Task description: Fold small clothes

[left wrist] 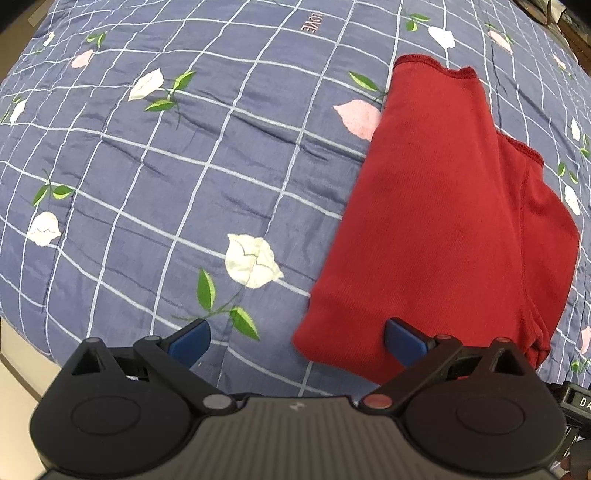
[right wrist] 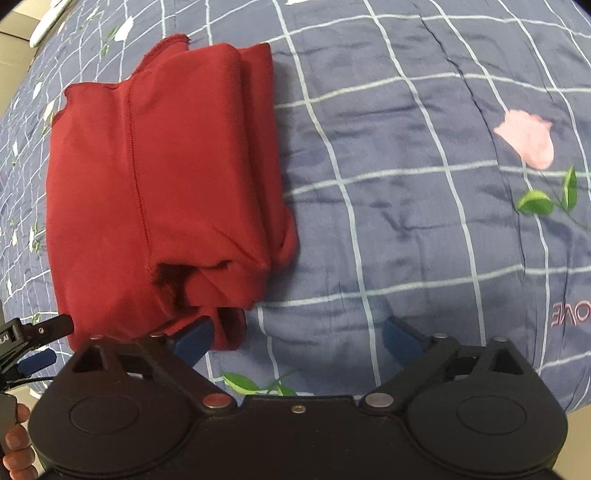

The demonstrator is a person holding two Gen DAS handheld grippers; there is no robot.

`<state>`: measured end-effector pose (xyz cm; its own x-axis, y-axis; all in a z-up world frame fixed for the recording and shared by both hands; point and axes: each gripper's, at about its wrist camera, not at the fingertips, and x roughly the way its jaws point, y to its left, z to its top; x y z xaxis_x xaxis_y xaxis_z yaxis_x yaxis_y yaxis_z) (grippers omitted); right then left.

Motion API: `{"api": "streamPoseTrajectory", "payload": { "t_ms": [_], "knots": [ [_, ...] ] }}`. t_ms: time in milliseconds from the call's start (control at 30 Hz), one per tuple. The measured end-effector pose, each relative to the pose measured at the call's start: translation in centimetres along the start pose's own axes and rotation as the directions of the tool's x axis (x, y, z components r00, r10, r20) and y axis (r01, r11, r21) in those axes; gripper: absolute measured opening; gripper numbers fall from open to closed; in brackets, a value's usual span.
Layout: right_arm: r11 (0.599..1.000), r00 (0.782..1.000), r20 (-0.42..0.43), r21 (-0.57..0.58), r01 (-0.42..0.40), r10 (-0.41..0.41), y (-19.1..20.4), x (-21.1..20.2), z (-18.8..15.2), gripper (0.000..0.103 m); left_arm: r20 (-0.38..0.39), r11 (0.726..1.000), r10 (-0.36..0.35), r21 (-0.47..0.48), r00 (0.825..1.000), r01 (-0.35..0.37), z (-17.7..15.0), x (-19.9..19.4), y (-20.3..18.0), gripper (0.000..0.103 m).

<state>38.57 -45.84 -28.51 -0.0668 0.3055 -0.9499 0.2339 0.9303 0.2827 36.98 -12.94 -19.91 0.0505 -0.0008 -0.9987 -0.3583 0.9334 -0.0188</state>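
A bed fills both views, covered by a blue-grey quilt [left wrist: 207, 155] crossed with a grid of pale lines. White and pink tulips with green leaves are embroidered across it, and the word "LOVE" [left wrist: 312, 22] is stitched in pink near the far edge in the left wrist view. The fabric has a slight sheen and soft creases under even light. Pale floor [left wrist: 14, 373] shows at the near left, past the quilt's edge. At the far right corner, dark furniture is too blurred to name.
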Motion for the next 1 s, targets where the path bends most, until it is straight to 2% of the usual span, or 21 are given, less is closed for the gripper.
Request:
{"api": "streamPoseTrajectory", "payload": {
  "t_ms": [133, 267, 367, 533, 800, 1000],
  "knots": [
    [1.000, 1.000, 0.008, 0.022, -0.014, 0.014, -0.4, -0.4, -0.1, 0.101, 0.012, 0.999, -0.019, 0.030, 1.000, 0.019, 0.3, -1.1, -0.1, 0.102],
    [0.998, 0.997, 0.051, 0.022, -0.064, 0.063, -0.6, -1.6, -0.2, 0.102, 0.034, 0.998, -0.056, 0.044, 0.998, 0.054, 1.6, -1.6, -0.5, 0.102],
    [0.996, 0.991, 0.095, 0.016, -0.092, 0.090, -0.6, -2.5, 0.5, 0.102, 0.041, 0.998, -0.054, 0.047, 0.998, 0.052, 2.8, -1.3, -1.3, 0.102],
    [0.996, 0.986, 0.147, 0.008, -0.085, 0.083, -0.1, -3.3, 2.7, 0.102, 0.048, 0.995, -0.043, 0.095, 0.998, 0.038, 4.5, -0.3, -3.2, 0.102],
    [0.997, 0.985, 0.160, 0.032, -0.069, 0.063, 0.9, -1.8, 6.3, 0.102, 0.023, 0.987, -0.034, 0.158, 0.999, 0.030, 6.2, 1.5, -5.3, 0.102],
    [0.996, 0.992, 0.121, 0.070, -0.052, 0.043, 1.6, 0.1, 7.8, 0.102, -0.014, 0.980, -0.048, 0.191, 0.999, 0.049, 7.2, 2.7, -5.8, 0.103]
  ]
}}
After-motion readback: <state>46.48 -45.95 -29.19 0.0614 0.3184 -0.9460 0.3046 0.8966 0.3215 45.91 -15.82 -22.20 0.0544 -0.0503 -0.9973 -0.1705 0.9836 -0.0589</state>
